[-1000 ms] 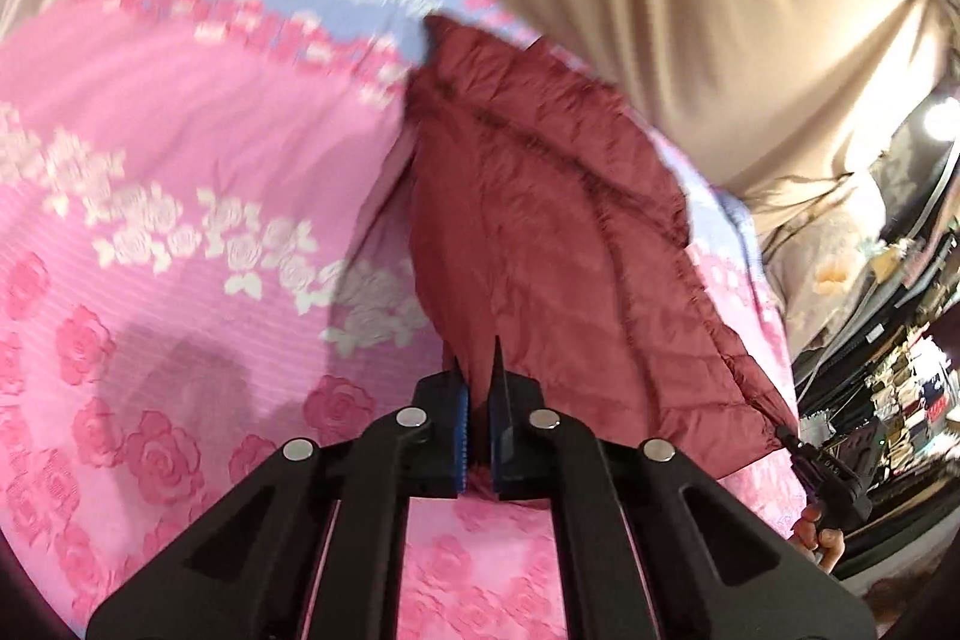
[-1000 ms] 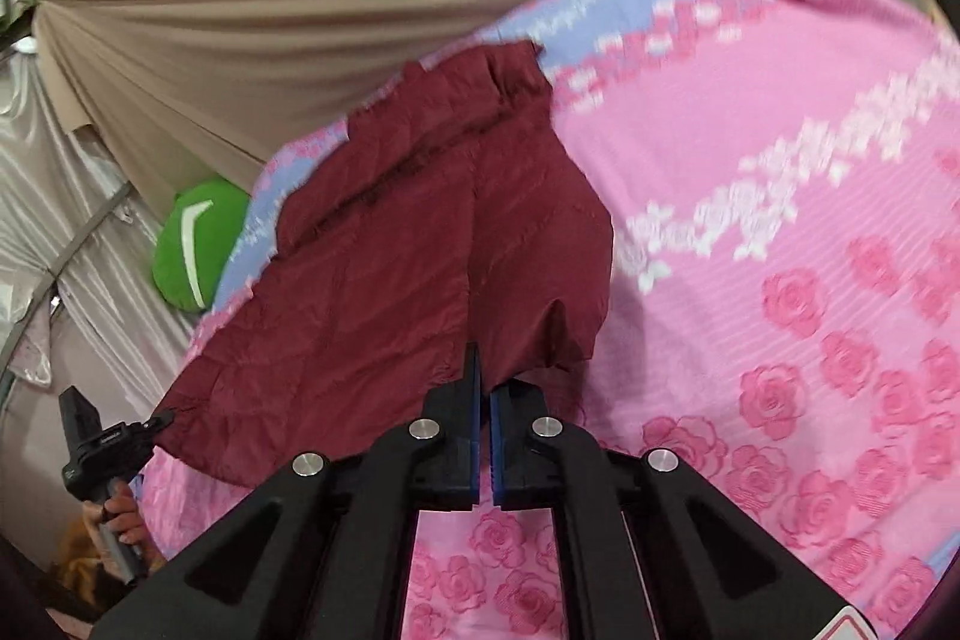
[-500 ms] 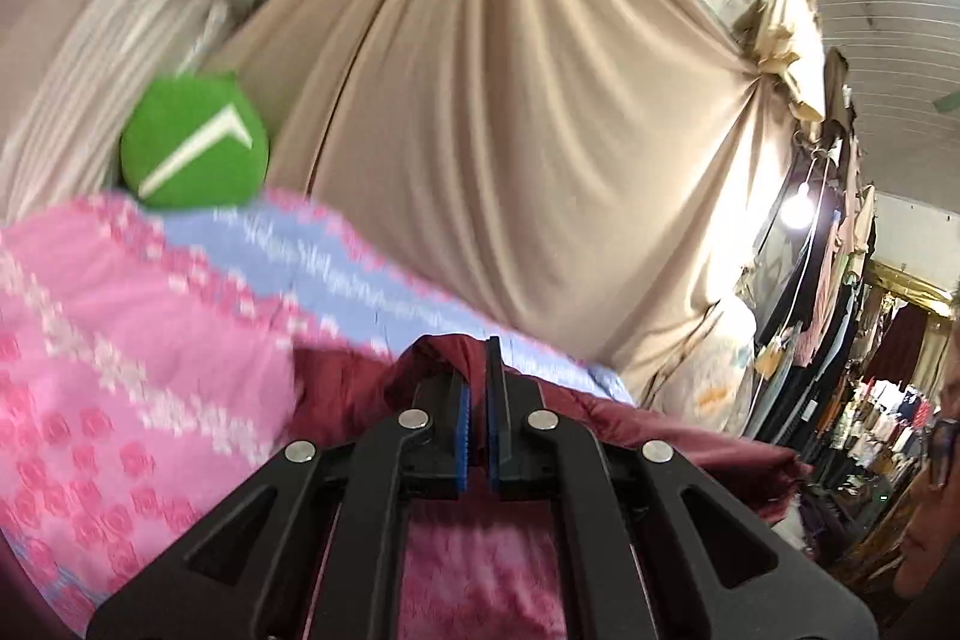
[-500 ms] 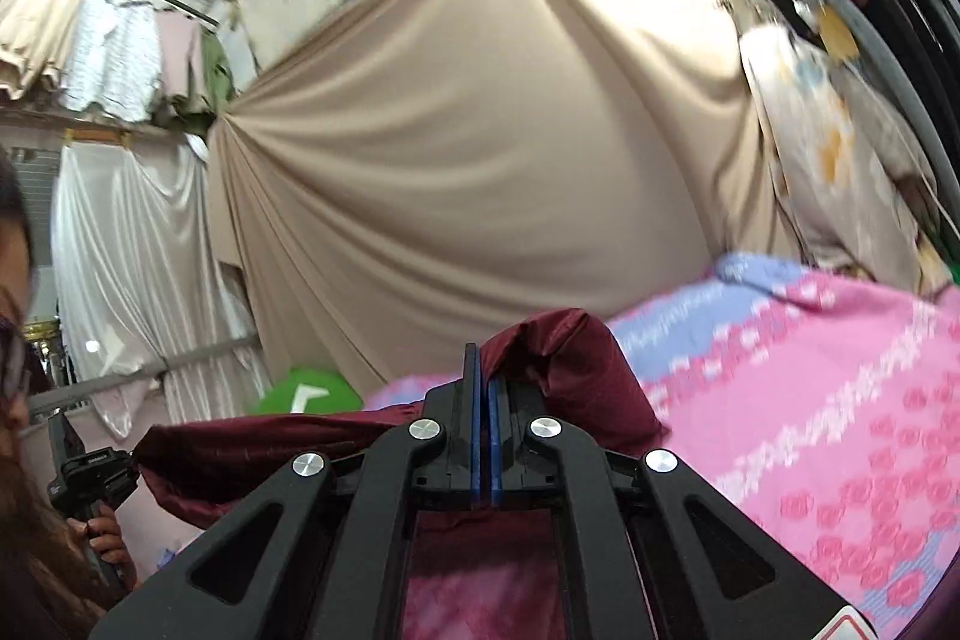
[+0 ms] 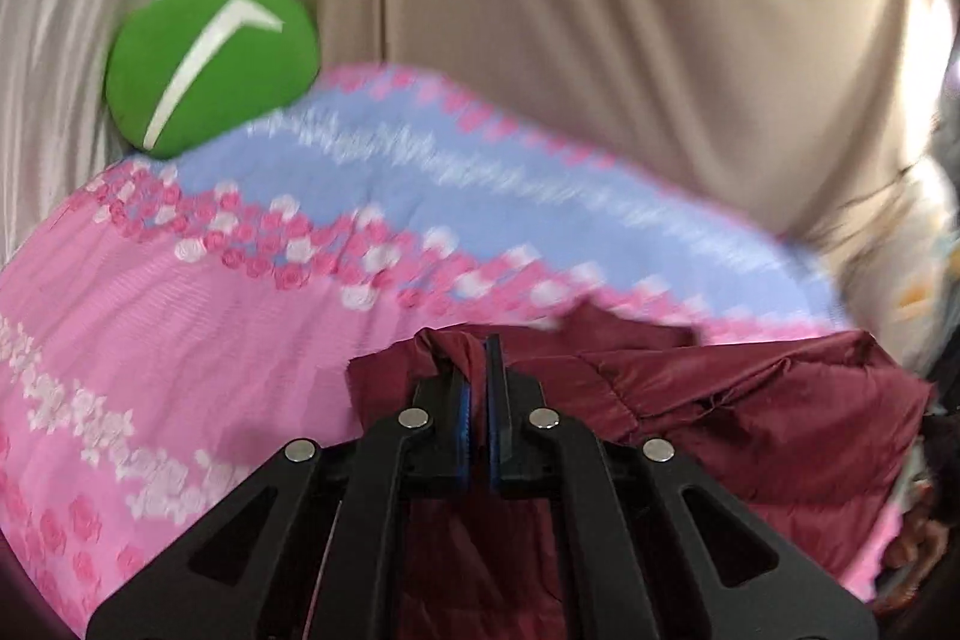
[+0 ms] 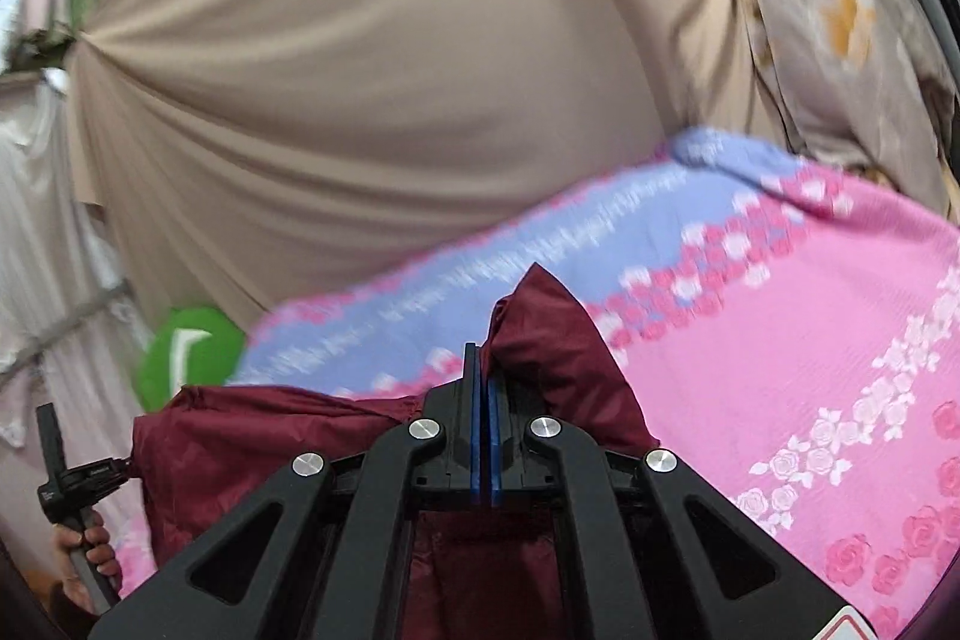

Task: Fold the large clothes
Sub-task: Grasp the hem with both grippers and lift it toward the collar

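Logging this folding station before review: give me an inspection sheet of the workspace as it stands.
Surface: pink rose-print bedspread with a blue band.
Job's things: maroon garment bunched, held at two spots.
Clutter: green cushion at the far edge.
Grippers: left gripper and right gripper each shut on the garment.
Cables: nothing seen.
Surroundings: beige curtain behind; a hand holds the left gripper's handle.
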Available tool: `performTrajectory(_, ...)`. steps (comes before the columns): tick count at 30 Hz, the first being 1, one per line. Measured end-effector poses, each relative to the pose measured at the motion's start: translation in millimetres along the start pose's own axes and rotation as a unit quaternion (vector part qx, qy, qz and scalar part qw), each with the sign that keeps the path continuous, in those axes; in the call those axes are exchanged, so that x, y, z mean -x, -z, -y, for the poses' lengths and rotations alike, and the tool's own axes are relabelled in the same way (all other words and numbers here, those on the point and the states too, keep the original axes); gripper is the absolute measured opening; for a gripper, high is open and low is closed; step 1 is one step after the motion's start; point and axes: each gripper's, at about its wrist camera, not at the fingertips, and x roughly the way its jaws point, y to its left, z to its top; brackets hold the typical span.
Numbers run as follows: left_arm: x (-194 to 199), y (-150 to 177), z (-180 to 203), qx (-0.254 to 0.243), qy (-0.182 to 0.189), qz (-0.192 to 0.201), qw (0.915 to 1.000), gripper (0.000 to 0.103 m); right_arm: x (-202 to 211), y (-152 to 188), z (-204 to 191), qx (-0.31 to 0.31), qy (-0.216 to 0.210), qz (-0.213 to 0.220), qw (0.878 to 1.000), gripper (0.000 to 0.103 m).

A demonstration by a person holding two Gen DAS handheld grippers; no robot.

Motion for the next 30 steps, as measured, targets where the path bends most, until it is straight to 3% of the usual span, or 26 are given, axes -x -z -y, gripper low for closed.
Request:
performTrajectory(3,-69.2,1.4,-0.9,-0.003,-0.037,-0.050,0.9981,0.003,-66.0,9.1,18.8,-0.017,0.039,-0.052,0.998,0.002)
performTrajectory(9,-141.3,17.7,-15.0,0.011,-0.058,-0.106,0.9926,0.003,-142.0,36.4,41.7,-0.022,0.084,-0.131,0.988,0.002)
performTrajectory(13,-157.6,28.2,-16.6,0.007,-0.061,-0.110,0.9920,0.004,-167.4,47.3,43.2,-0.013,0.102,-0.166,0.981,0.002)
performTrajectory(19,-165.2,35.9,-4.5,-0.033,-0.091,-0.084,0.9917,0.005,-189.6,56.0,34.9,0.018,0.137,-0.192,0.972,0.001)
performTrajectory(24,-164.3,33.5,-6.3,-0.028,-0.082,-0.080,0.9930,0.005,-192.3,54.1,37.1,0.014,0.128,-0.204,0.971,0.002)
performTrajectory(26,-155.9,30.6,-14.0,-0.005,-0.063,-0.074,0.9952,0.008,-183.9,48.2,39.1,-0.003,0.111,-0.193,0.975,0.004)
performTrajectory(27,-146.9,28.5,-16.7,0.003,-0.056,-0.069,0.9960,0.012,-176.6,45.1,39.7,-0.009,0.109,-0.185,0.977,0.010)
performTrajectory(28,-132.0,25.6,-17.6,0.007,-0.056,-0.057,0.9968,0.021,-166.5,40.9,38.4,-0.010,0.109,-0.174,0.979,0.014)
performTrajectory(29,-116.9,23.3,-16.4,0.006,-0.060,-0.041,0.9973,0.029,-150.0,34.7,35.0,-0.010,0.108,-0.154,0.982,0.026)
performTrajectory(30,-100.0,20.9,-13.6,0.003,-0.065,-0.022,0.9976,0.048,-133.9,29.0,30.8,-0.008,0.106,-0.134,0.985,0.036)
